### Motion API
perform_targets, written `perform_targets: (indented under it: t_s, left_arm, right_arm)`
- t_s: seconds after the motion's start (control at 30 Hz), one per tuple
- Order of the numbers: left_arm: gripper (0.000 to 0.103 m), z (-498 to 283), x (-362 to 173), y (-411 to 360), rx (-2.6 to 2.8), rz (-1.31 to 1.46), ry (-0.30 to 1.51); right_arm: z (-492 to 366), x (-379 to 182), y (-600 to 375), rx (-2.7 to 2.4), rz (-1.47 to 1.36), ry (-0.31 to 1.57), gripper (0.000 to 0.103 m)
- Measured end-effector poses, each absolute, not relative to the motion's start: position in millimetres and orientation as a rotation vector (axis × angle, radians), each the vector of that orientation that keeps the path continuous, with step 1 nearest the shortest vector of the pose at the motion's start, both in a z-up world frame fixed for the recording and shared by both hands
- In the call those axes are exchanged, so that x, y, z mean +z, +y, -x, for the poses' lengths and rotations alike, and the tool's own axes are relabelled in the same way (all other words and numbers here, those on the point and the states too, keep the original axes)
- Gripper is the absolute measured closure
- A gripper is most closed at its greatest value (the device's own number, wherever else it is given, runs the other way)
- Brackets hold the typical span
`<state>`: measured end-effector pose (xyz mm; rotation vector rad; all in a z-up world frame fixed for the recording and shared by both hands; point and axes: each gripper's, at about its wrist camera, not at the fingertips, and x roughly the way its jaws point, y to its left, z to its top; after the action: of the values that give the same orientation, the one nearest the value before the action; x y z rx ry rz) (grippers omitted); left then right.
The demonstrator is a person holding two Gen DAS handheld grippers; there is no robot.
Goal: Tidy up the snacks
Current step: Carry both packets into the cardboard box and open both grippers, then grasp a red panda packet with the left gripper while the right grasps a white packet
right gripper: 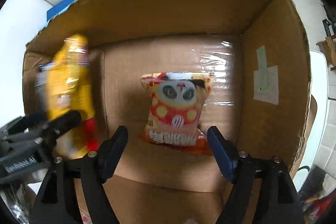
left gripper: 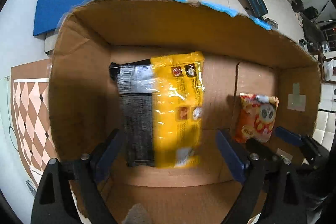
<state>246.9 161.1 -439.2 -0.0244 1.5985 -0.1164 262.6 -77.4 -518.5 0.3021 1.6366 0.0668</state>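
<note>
From the left wrist view, the left gripper (left gripper: 166, 152) hangs over the open cardboard box (left gripper: 172, 20) with its jaws spread wide and nothing pressed between the pads. The yellow-and-black snack pack (left gripper: 163, 106) lies on the box floor in line with the gap, blurred, so I cannot tell whether it has fully come to rest. The risk here, as I judge it, is that a blue pad catches the glossy film when the gripper lifts away and drags the pack askew. At the right edge the right gripper (left gripper: 273, 140) shows beside the red-and-orange panda snack bag (left gripper: 257, 117), and the two tools sit close enough in the box that they could knock together

From the right wrist view, the right gripper (right gripper: 168, 148) also stands open, its pads clear of the panda snack bag (right gripper: 176, 110), which rests on the box floor (right gripper: 130, 77) near the right wall. The bag looks puffy and light, so a brush from a finger could tip or slide it. The left gripper (right gripper: 50, 125) sits low at the left, next to the yellow pack (right gripper: 69, 85), which looks tilted and smeared; it may topple toward the middle and crowd the smaller bag
</note>
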Motion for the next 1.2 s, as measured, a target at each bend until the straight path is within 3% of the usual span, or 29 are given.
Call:
perform_targets:
  t_s: [0.13, 0.33, 0.57, 0.93, 1.2]
  left_arm:
    - [0.007, -231.7, -429.7, 169.6, -0.108, -0.010, 1.564]
    - [0.007, -199.3, -399.5, 195.1, -0.128, 0.008, 1.510]
    - [0.007, -227.5, -362.5, 158.4, -0.102, 0.009, 1.392]
    - [0.007, -127.6, -288.8, 174.8, -0.063, 0.006, 1.200]
    - [0.007, -55.8, -299.7, 189.9, -0.062, 0.039, 1.263]
  right_arm:
    - [-252.6, -509.4, -65.8, 0.061, -0.248, 1.630, 0.008]
    - [-230.7, -486.5, -61.4, 0.032, -0.227, 1.595, 0.008]
    - [-187.9, -442.0, -74.4, 0.004, -0.208, 1.493, 0.008]
    - [-92.8, -366.2, -65.3, -0.034, -0.188, 1.295, 0.008]
    - [-9.2, -351.4, -59.6, -0.017, -0.228, 1.309, 0.008]
